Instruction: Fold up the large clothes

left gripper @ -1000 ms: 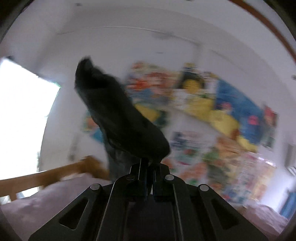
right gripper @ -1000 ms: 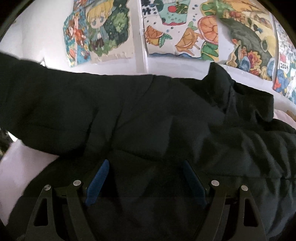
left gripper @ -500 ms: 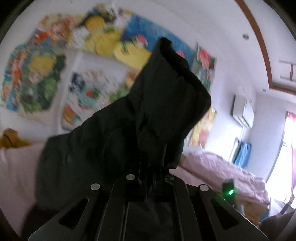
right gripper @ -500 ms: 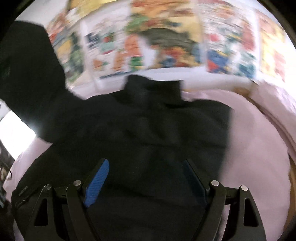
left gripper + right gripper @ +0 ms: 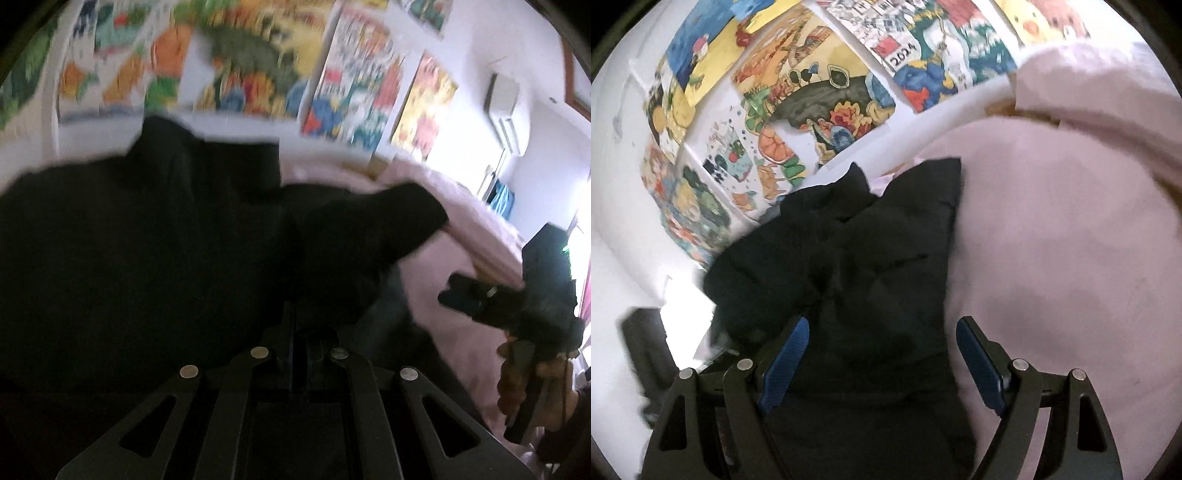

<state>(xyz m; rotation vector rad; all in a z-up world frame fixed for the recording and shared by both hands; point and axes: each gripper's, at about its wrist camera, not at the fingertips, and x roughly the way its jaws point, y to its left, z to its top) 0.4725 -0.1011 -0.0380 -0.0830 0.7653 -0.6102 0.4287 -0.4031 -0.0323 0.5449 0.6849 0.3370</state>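
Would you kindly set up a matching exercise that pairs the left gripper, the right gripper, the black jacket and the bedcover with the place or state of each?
Things:
1. left gripper
2. right gripper
3. black jacket
4. bedcover

Places or states:
A. pale pink, spread under the garment
B. jaws wide apart, with dark cloth lying between the blue pads
C. dark, lying on the bed below the wall of colourful posters
D. jaws closed on a fold of dark cloth

Pairs: 1-D, 2-B, 3-C, 4-A
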